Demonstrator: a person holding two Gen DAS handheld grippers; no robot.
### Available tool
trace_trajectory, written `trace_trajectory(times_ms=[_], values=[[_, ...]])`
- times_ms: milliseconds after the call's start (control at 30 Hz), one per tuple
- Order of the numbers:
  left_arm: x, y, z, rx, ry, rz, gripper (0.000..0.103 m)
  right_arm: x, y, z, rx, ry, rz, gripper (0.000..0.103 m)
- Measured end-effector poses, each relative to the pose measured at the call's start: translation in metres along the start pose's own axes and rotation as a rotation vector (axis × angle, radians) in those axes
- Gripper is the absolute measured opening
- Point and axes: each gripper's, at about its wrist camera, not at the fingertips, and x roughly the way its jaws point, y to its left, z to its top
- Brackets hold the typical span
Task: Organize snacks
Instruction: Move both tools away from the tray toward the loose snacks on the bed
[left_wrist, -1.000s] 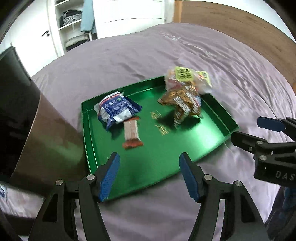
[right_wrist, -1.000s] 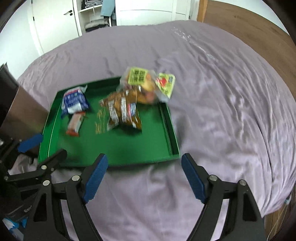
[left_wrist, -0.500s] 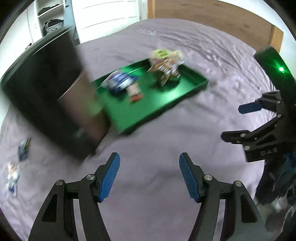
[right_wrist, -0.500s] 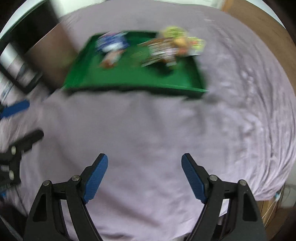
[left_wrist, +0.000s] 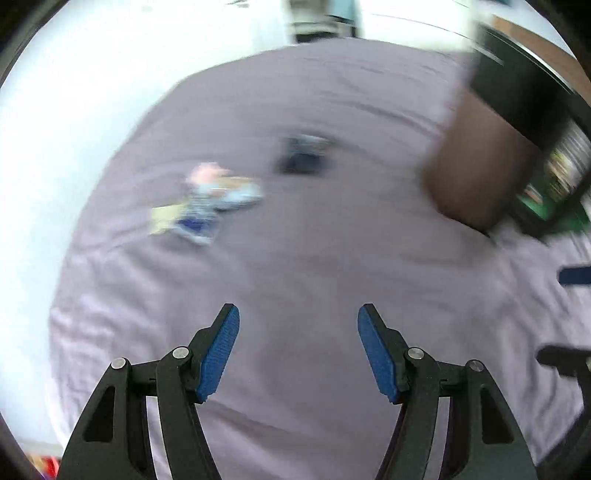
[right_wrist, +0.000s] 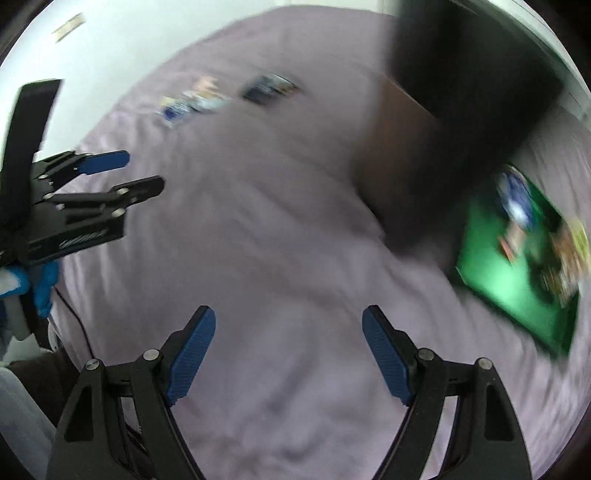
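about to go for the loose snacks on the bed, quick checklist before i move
1. Left gripper open, nothing between the fingers: ok.
2. Right gripper open and free: ok.
3. Loose snacks in view: pale snack packets and dark snack packet on the bedspread: ok.
4. Sharp view for aiming: not ok, motion blur.
5. Green tray has bare space: ok.
6. Which snack type each packet is: cannot tell.

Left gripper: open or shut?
Open. Left gripper has its blue pads wide apart, with only bedsheet between them.
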Motion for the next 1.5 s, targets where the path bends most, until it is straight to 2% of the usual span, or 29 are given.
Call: trace_trajectory(times_ms=[100,233,467,600,867,1133,1367,1500], values=[[0.012,0.046,0.015,-0.086,-0.024,0.06,0.061,0.01,0.015,0.035,-0.032,-0.023,0.009,0.103],[0.031,0.09,0.036,-0.165,-0.04,0.093,0.061,0.021,0.02,0.072,0.007,-0.051,0.032,0.103],[0.066,0.129,0.055,-0.259,-0.029,0.092,0.061,0.041,0.018,0.117,0.071,-0.089,0.04,0.103],[0.084,0.155,0.064,-0.35,-0.007,0.081,0.061,0.056,0.019,0.135,0.097,-0.095,0.037,0.103],[0.107,0.174,0.073,-0.399,0.018,0.034,0.061,0.079,0.012,0.149,0.136,-0.093,0.019,0.103],[0.132,0.186,0.086,-0.528,0.1,-0.019,0.061,0.089,0.001,0.159,0.172,-0.108,0.007,0.103],[0.145,0.19,0.089,-0.65,0.158,-0.028,0.061,0.093,-0.003,0.174,0.183,-0.137,0.003,0.103],[0.153,0.181,0.095,-0.686,0.178,-0.026,0.061,0.095,-0.004,0.188,0.194,-0.166,0.008,0.103]])
